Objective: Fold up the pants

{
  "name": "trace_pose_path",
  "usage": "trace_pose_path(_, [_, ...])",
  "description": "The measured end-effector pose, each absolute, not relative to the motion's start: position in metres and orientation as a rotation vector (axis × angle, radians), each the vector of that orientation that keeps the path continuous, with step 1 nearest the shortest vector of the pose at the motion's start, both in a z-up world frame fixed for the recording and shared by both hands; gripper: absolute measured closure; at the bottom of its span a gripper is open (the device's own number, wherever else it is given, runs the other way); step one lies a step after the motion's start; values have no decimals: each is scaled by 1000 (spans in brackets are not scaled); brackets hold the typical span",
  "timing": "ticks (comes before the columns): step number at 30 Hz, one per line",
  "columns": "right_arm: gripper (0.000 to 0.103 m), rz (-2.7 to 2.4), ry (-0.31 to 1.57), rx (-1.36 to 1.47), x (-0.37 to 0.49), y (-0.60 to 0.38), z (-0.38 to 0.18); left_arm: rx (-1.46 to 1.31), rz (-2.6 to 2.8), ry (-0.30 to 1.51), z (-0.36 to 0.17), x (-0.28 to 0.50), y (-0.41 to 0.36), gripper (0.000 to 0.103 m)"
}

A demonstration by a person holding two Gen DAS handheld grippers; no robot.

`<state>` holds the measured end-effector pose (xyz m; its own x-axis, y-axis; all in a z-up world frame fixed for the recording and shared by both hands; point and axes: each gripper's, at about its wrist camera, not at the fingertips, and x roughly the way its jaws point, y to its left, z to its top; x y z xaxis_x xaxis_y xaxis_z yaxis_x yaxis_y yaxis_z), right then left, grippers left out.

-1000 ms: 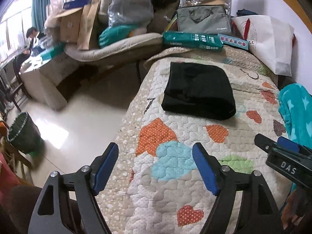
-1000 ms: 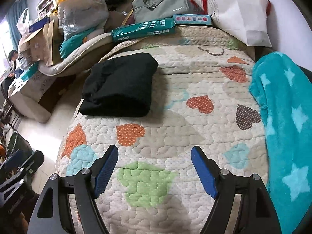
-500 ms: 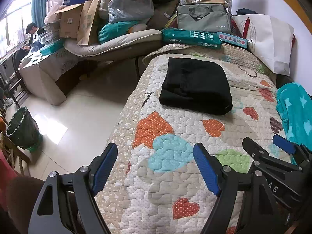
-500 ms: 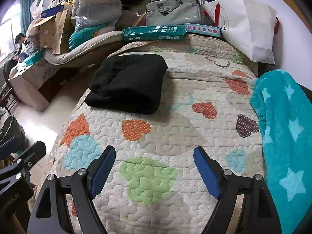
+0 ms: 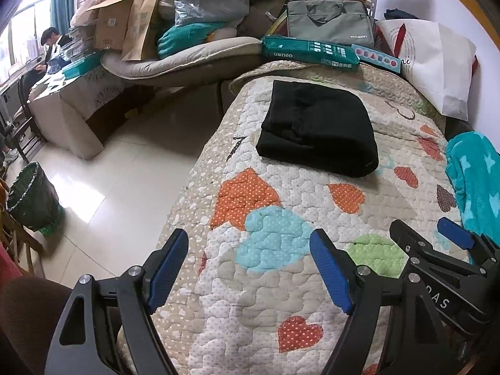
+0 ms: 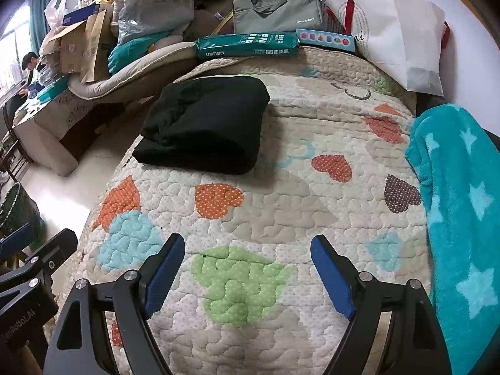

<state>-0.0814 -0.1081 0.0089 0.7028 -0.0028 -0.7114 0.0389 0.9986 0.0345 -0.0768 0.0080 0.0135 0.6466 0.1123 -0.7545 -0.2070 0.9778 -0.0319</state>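
Observation:
The black pants [image 5: 318,126] lie folded into a compact rectangle on the heart-patterned quilt [image 5: 281,328], toward the far left part of the bed; they also show in the right wrist view [image 6: 206,123]. My left gripper [image 5: 250,243] is open and empty, held over the near end of the quilt, well short of the pants. My right gripper [image 6: 247,247] is open and empty over the green heart patch. The right gripper also shows in the left wrist view [image 5: 429,234] at the right edge.
A teal star blanket [image 6: 459,206] lies along the bed's right side. A green package [image 6: 247,45], grey bag [image 6: 278,11] and white paper bag [image 6: 397,31] crowd the far end. The bed's left edge drops to tiled floor [image 5: 118,168] with a bin [image 5: 31,197].
Both grippers have drawn back toward the near end of the bed, so the folded pants look farther away. Both stay open and empty.

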Motion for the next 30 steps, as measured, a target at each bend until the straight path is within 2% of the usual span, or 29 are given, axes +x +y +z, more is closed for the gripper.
trace_pose_path(8, [16,-13,747,36,-84,-105,14,-99,233,708,31,-88,10,23])
trace_pose_path(13, [16,-11,700,23,-89,-103,23,-112,255,599,52,-95,15,10])
trace_pose_path(15, [15,-12,676,16,-92,-101,27,-87,285,551,61,-97,15,0])
trace_pose_path(17, [14,-8,663,9,-94,-98,30,-56,308,524,69,-96,15,0])
trace_pose_path(22, [13,9,658,-7,-95,-94,31,-152,258,633,63,-84,27,0])
trace_pose_path(30, [12,32,707,17,-91,-93,22,-146,239,803,31,-72,25,0])
